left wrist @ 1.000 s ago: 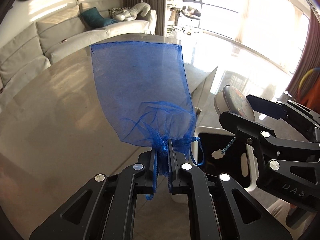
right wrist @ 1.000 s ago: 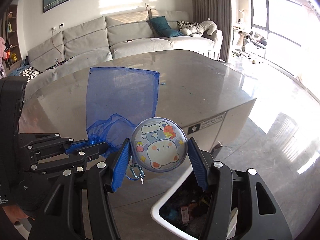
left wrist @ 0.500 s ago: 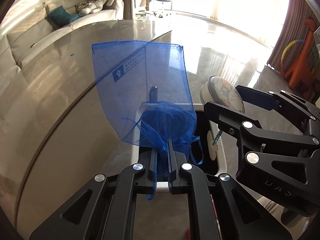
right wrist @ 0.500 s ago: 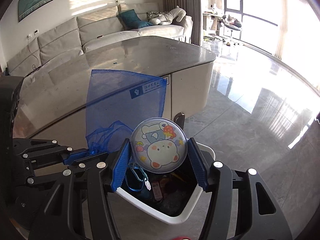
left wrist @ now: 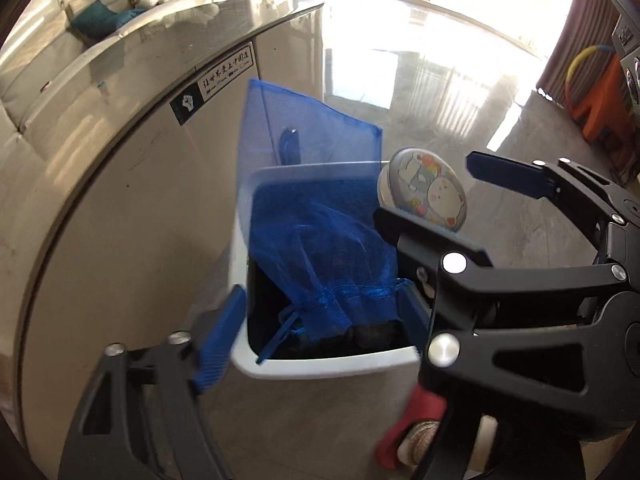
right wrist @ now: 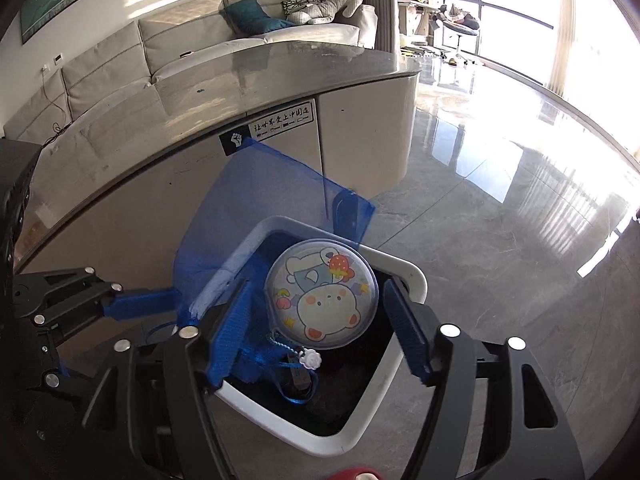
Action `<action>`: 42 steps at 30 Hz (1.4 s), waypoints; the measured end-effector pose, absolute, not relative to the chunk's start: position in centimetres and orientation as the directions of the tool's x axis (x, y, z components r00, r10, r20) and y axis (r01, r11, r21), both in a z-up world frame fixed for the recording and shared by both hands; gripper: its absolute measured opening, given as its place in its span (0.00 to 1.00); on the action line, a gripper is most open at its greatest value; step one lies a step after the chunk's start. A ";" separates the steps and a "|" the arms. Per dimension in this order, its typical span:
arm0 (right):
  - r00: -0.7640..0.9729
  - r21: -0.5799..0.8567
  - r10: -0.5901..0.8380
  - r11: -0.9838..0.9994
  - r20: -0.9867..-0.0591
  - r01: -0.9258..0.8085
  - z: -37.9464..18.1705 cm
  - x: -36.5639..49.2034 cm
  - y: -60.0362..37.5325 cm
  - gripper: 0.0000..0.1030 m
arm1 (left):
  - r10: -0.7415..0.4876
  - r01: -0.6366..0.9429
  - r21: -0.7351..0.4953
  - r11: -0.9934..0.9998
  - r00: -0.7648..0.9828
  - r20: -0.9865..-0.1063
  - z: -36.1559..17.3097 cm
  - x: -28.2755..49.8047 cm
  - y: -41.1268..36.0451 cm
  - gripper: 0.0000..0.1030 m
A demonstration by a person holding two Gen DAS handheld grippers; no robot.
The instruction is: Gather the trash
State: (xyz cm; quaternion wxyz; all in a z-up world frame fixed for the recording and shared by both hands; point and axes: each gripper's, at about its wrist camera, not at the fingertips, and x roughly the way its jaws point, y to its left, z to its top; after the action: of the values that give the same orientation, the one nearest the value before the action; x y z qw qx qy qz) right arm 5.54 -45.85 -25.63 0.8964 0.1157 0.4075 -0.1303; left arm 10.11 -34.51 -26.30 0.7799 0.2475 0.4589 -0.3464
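A white trash bin (left wrist: pixel 320 364) (right wrist: pixel 416 280) stands on the floor beside the table's side panel. A blue mesh drawstring bag (left wrist: pixel 320 248) (right wrist: pixel 248 200) hangs over the bin's mouth, free of my fingers. My left gripper (left wrist: pixel 320 336) is open above the bin, one blue pad on each side of the bag's gathered end. My right gripper (right wrist: pixel 320 332) (left wrist: pixel 452 204) has opened over the bin, and a round cartoon tin (right wrist: pixel 322 294) (left wrist: pixel 424 194) with a small charm sits between its pads, apart from both.
The grey table top (right wrist: pixel 280 68) and its beige side panel (left wrist: pixel 140 208) rise to the left of the bin. Glossy floor (right wrist: pixel 520 220) spreads to the right. A sofa (right wrist: pixel 200 40) stands behind the table. Orange toys (left wrist: pixel 600 92) sit far right.
Both grippers dropped from table height to over the bin. My left gripper opened and let go of the blue bag. My right gripper's pads spread away from the tin.
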 end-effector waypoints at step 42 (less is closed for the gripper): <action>0.833 0.044 -0.162 0.975 -0.529 0.218 -13.1 7.4 -36.6 0.96 | -0.307 0.505 0.086 0.859 0.641 -0.703 -15.1 12.2 -23.1 0.96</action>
State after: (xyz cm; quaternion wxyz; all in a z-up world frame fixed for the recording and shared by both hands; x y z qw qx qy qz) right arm 7.36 -36.57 -13.11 0.9560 0.0513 0.2714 -0.0993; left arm 12.19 -23.11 -15.10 0.8952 0.1388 0.3577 -0.2267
